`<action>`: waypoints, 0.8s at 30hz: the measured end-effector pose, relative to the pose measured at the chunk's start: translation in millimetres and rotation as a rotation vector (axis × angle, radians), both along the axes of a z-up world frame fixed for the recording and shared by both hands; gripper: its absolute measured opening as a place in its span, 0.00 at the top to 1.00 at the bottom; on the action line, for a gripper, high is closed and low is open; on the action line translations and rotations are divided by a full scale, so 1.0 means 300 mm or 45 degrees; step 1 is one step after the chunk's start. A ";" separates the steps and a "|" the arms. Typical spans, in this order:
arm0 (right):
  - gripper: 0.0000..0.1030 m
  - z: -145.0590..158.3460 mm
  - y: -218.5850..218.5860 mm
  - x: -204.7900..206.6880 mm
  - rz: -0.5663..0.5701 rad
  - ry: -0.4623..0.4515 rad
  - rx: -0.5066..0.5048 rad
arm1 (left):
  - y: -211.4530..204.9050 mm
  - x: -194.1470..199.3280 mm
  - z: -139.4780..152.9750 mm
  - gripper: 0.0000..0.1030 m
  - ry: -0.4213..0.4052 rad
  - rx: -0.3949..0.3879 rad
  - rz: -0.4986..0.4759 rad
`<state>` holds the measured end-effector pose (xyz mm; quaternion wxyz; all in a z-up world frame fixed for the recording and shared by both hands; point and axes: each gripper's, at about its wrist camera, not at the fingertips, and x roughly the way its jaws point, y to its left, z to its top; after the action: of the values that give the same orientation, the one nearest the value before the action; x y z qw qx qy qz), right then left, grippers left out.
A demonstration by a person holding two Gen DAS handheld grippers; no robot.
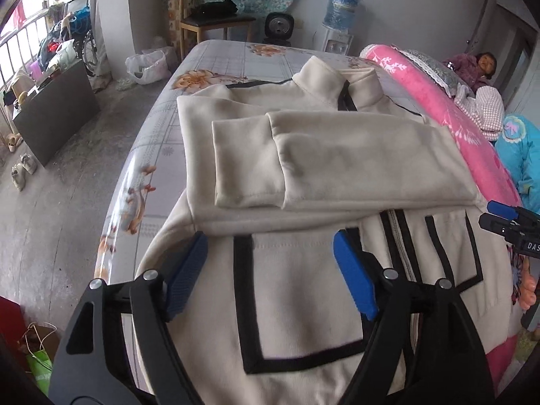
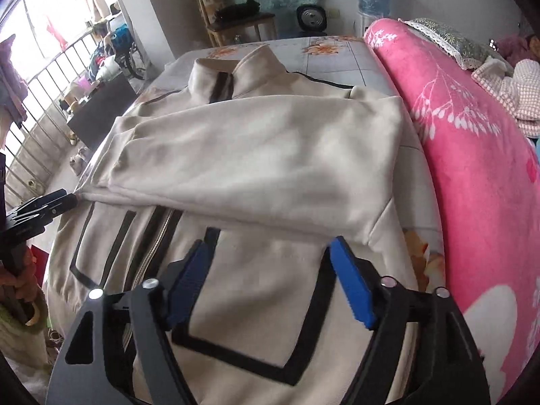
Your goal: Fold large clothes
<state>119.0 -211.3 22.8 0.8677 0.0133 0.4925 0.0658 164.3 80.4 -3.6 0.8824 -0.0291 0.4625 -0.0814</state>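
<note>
Hovering over the near hem of a cream fleece zip jacket with black trim [image 1: 303, 155], left gripper [image 1: 270, 270] with blue pads: jaws spread wide, nothing between them, no cloth pinched. Jacket lying flat on a floral grey bedsheet [image 1: 216, 64], collar at the far end, both sleeves folded across the chest, one overlapping the other. Black-outlined pocket panel directly below the open jaws. Right gripper's tip [image 1: 506, 217] poking in at the right edge, beside the jacket. Pink flowered blanket [image 1: 422, 81] rolled along the jacket's right side. Wooden chair [image 1: 216, 17] and water dispenser [image 1: 341, 27] beyond the bed.

Right wrist view: right gripper [image 2: 270, 270] also wide open, empty, above the jacket's [image 2: 263, 155] lower right front panel near the folded sleeve's edge. Zipper with black stripes just left of the jaws. Left gripper [image 2: 40, 207] at the left edge, tip meeting the jacket's side fold; contact unclear. Pink blanket [image 2: 472, 168] close on the right.
</note>
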 end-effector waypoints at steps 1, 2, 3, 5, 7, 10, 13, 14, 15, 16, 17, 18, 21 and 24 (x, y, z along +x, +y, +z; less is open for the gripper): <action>0.23 -0.012 0.027 -0.046 0.005 0.010 -0.018 | -0.003 -0.032 -0.003 0.27 0.014 0.006 -0.014; 0.22 -0.022 0.052 -0.078 0.007 0.029 -0.029 | -0.010 -0.070 -0.011 0.25 0.028 0.015 -0.033; 0.22 -0.042 0.080 -0.107 0.014 0.056 -0.049 | -0.017 -0.101 -0.019 0.24 0.038 0.025 -0.046; 0.22 -0.064 0.128 -0.172 0.032 0.069 -0.080 | -0.039 -0.168 -0.042 0.24 0.051 0.073 -0.065; 0.18 -0.083 0.170 -0.225 0.044 0.068 -0.099 | -0.062 -0.221 -0.073 0.20 0.058 0.130 -0.059; 0.15 -0.123 0.204 -0.268 0.027 0.087 -0.133 | -0.077 -0.260 -0.139 0.18 0.105 0.199 -0.047; 0.15 -0.151 0.230 -0.283 0.002 0.083 -0.211 | -0.066 -0.281 -0.177 0.17 0.113 0.210 -0.004; 0.13 -0.153 0.230 -0.284 -0.002 0.072 -0.220 | -0.058 -0.287 -0.180 0.15 0.111 0.196 0.011; 0.11 -0.155 0.230 -0.285 -0.010 0.063 -0.233 | -0.054 -0.291 -0.183 0.14 0.112 0.192 0.013; 0.10 -0.159 0.228 -0.284 -0.020 0.057 -0.237 | -0.050 -0.294 -0.185 0.13 0.112 0.190 0.022; 0.07 -0.167 0.226 -0.285 -0.031 0.058 -0.234 | -0.046 -0.295 -0.186 0.12 0.114 0.186 0.029; 0.06 -0.172 0.219 -0.283 -0.038 0.062 -0.213 | -0.044 -0.298 -0.188 0.11 0.110 0.188 0.034; 0.06 -0.182 0.186 -0.276 -0.081 0.093 -0.119 | -0.036 -0.300 -0.193 0.08 0.103 0.184 0.046; 0.06 -0.176 0.177 -0.275 -0.109 0.103 -0.092 | -0.034 -0.303 -0.195 0.08 0.095 0.180 0.038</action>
<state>36.6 -158.1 -29.9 0.8491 0.0055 0.5282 0.0103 73.2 70.3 -62.2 0.8655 0.0232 0.4991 -0.0343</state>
